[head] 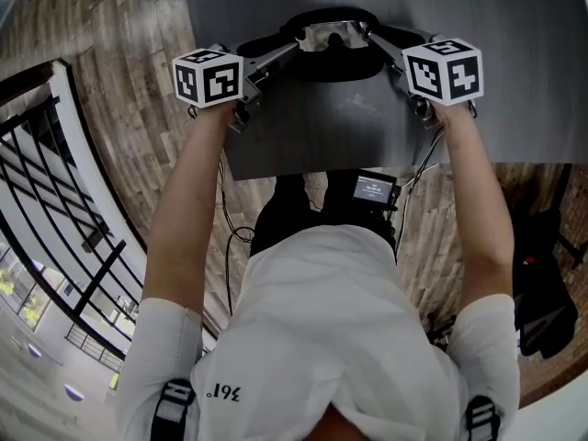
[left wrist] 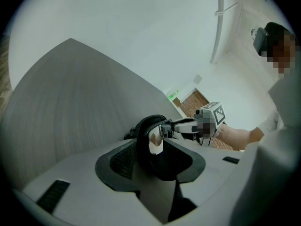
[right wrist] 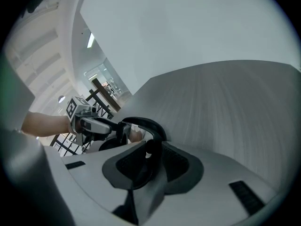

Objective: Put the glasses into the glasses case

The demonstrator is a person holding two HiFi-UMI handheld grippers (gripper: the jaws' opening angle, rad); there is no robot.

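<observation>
The black-framed glasses (head: pixel 333 33) hang over the grey table (head: pixel 303 136), just above a black glasses case (head: pixel 337 64). My left gripper (head: pixel 296 42) is shut on the frame's left end and my right gripper (head: pixel 369 37) on its right end. In the left gripper view the frame (left wrist: pixel 149 134) stands between my jaws (left wrist: pixel 154 160), and the right gripper (left wrist: pixel 186 125) holds its far end. From the right gripper view the frame (right wrist: pixel 143 126) sits between my jaws (right wrist: pixel 148 161), with the left gripper (right wrist: pixel 101 125) on the other end. Most of the case is hidden by the glasses and jaws.
The table's near edge (head: pixel 312 171) runs just in front of the person. Wooden floor (head: pixel 119 90) lies to the left, beside a black railing (head: pixel 55 182). A small device with a screen (head: pixel 374 189) hangs at the person's waist. A black bag (head: pixel 547 283) lies on the floor, right.
</observation>
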